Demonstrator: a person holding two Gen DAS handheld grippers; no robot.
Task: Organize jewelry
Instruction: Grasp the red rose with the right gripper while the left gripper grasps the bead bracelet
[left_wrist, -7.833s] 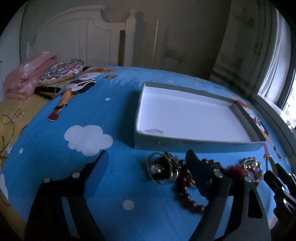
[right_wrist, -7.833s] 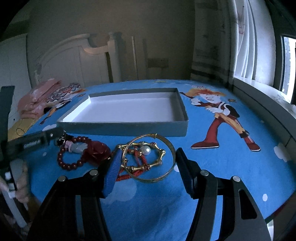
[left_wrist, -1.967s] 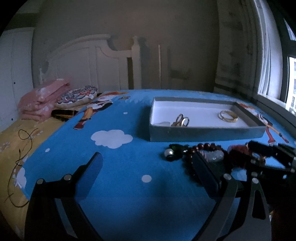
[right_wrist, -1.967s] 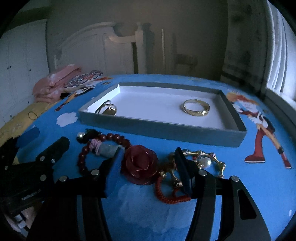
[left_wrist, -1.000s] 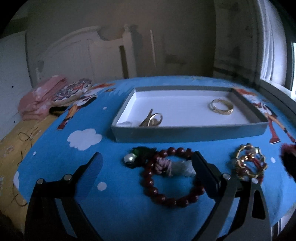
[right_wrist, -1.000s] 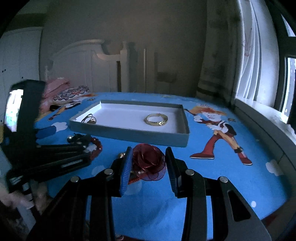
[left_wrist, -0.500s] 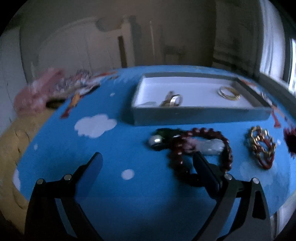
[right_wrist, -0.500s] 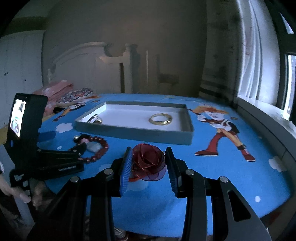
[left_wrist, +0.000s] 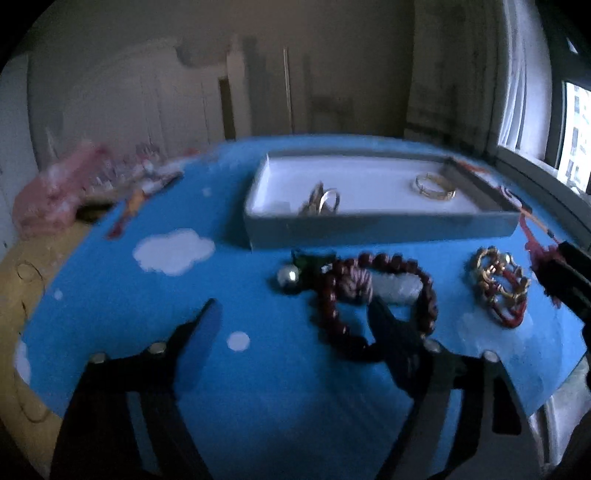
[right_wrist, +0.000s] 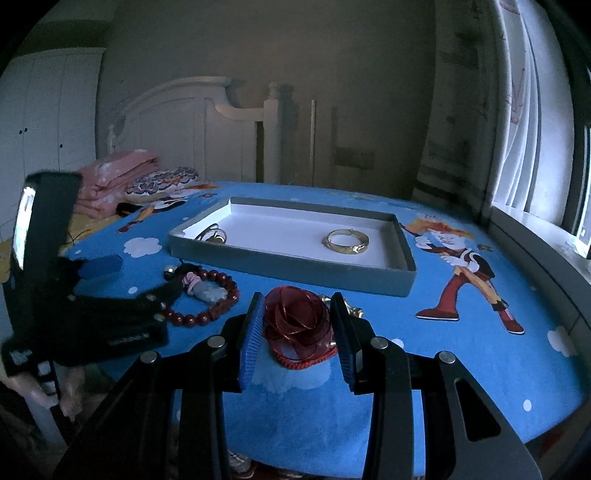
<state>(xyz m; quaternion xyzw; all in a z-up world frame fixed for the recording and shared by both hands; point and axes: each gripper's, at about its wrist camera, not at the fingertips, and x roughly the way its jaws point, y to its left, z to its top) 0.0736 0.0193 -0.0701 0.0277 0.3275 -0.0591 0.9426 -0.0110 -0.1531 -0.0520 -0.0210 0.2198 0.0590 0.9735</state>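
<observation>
I am carrying the red rose brooch (right_wrist: 297, 325), now lifted off the bed and clamped in my right tongs (right_wrist: 297, 332), toward the box (right_wrist: 288, 264); left tongs (left_wrist: 295, 325), spread apart, are nearing the bead bracelet (left_wrist: 384, 295).

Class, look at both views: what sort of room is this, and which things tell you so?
Most likely a child's bedroom: a white headboard stands behind, folded pink bedding lies by it, and the jewelry sits on a blue cartoon bedsheet beside a curtained window.
</observation>
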